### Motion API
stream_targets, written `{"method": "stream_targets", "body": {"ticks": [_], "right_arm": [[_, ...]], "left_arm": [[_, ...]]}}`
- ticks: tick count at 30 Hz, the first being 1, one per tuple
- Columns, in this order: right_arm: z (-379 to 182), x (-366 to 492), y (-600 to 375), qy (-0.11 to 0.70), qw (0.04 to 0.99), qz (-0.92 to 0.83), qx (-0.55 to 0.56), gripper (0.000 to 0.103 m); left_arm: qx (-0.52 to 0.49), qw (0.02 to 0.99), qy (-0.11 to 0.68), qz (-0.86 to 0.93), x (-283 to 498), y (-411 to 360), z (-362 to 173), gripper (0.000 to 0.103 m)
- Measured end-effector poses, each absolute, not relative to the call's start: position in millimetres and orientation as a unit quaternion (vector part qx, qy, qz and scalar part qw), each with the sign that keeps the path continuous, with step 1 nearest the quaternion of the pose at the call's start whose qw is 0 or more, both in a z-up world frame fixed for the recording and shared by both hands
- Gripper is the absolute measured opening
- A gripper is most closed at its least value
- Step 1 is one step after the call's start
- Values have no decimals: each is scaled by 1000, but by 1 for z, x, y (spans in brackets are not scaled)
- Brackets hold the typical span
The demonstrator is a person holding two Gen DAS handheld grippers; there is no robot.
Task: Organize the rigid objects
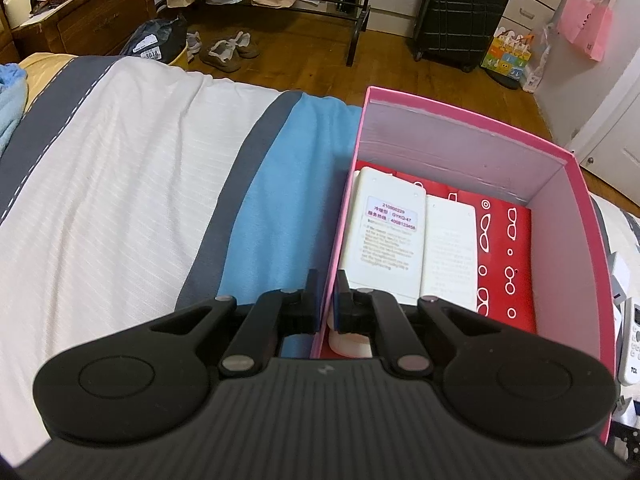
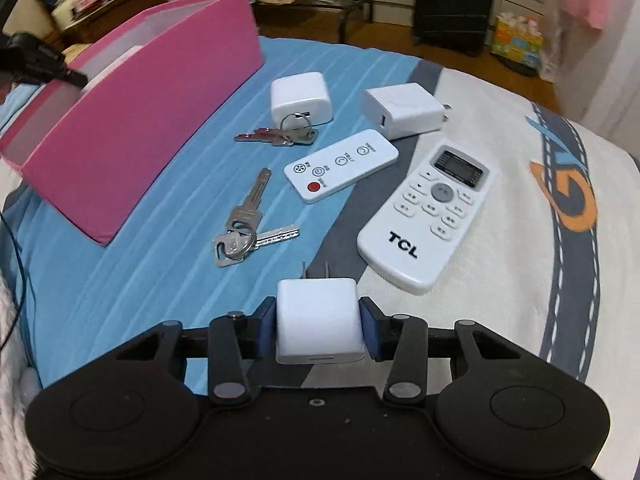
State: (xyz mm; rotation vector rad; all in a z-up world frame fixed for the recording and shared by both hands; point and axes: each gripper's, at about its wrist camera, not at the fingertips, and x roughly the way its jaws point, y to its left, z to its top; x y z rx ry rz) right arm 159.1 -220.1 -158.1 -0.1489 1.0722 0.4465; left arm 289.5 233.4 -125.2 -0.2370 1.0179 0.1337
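Pink box (image 1: 460,152) sits on the bed (image 1: 120,180), open top. Inside, seen from the left wrist view: two white remotes lying face down side by side, the labelled remote (image 1: 390,232) on the left touching the plain remote (image 1: 450,252) on its right, both resting on a red card with white glasses print (image 1: 504,264). A small white item lies under the near end of them, too hidden to identify.

Left gripper (image 1: 326,300) straddles the box's near left wall: one finger outside over the blue stripe, one inside, clamped on the pink wall with the pads almost together.

Right gripper (image 2: 320,330) is clenched on a white charger cube (image 2: 320,320), pads pressing both flanks, prongs pointing away from the camera. The cube is right at the claw, just above the bed, near the ringed keys (image 2: 244,228) and the near end of the TCL remote (image 2: 428,212).

Loose on the bed in the right wrist view:
- chargers: 3 in total, the held one, a second cube (image 2: 300,96) and a flat plug adapter (image 2: 402,110)
- remotes: 2, TCL plus a slim fan remote (image 2: 342,166) between it and the keys
- key bunches: 2, the ringed keys and a far bunch (image 2: 280,134) touching the second cube

The pink box stands left of all these, well apart from the held cube.
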Motion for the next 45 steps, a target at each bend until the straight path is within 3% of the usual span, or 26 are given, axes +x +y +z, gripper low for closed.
{"method": "stream_targets", "body": {"ticks": [5,10,16,36,41,45], "right_arm": [[-126,146,-217,467,857,215,-34,49],[-66,109,-172,367,870,325,-61,49],[-33,112,-86,363,835,412,-33,49],[-143,214,76,549,780,296,53,50],[-142,212,55,557,755,323,122,54],[-108,190,19,502,779,358,109,55]], "left_arm": [[-116,864,486,63,289,238,-125,5],[-115,863,488,66,288,239,-125,5],[-134,861,487,60,288,244,-126,5],[-170,860,479,37,286,259,-134,7],[-183,858,479,33,285,260,-134,8],[-178,858,480,37,287,259,-134,8]]}}
